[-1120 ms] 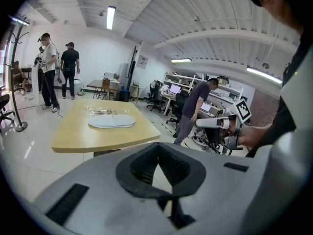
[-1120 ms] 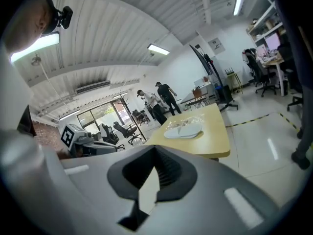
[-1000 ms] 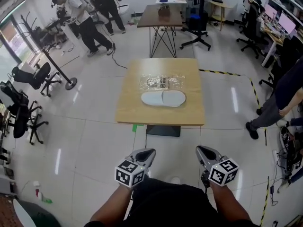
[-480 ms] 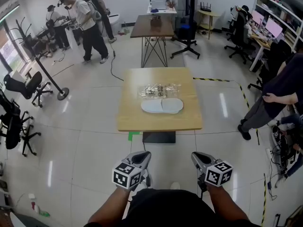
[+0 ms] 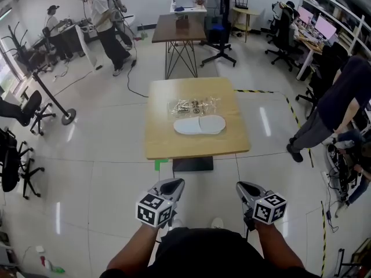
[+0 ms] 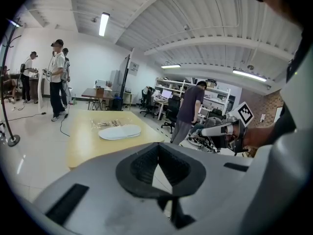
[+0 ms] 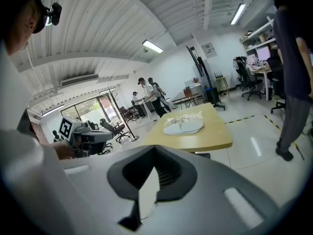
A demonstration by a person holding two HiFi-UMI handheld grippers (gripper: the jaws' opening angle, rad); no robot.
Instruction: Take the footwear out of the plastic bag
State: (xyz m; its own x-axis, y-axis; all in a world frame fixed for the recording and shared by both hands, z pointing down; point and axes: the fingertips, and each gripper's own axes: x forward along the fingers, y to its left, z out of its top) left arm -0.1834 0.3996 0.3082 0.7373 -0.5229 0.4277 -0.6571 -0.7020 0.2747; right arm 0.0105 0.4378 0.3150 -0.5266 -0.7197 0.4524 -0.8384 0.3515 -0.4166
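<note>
A pair of white slippers (image 5: 199,125) lies side by side on the wooden table (image 5: 162,141), with a crumpled clear plastic bag (image 5: 193,105) just behind them. The slippers (image 6: 120,131) (image 7: 183,127) show small and distant in both gripper views. My left gripper (image 5: 174,185) and right gripper (image 5: 243,188) hang close to my body, well short of the table's near edge. Both are shut with nothing between the jaws.
A second dark table (image 5: 178,29) stands behind the wooden one. People stand at the back left (image 5: 103,22) and a person bends at the right (image 5: 333,106). Office chairs (image 5: 17,155) line the left side; yellow-black tape (image 5: 294,114) marks the floor on the right.
The view has shifted: the table sits slightly farther left and the room has swung round. Both grippers stay shut in the same place by my body.
</note>
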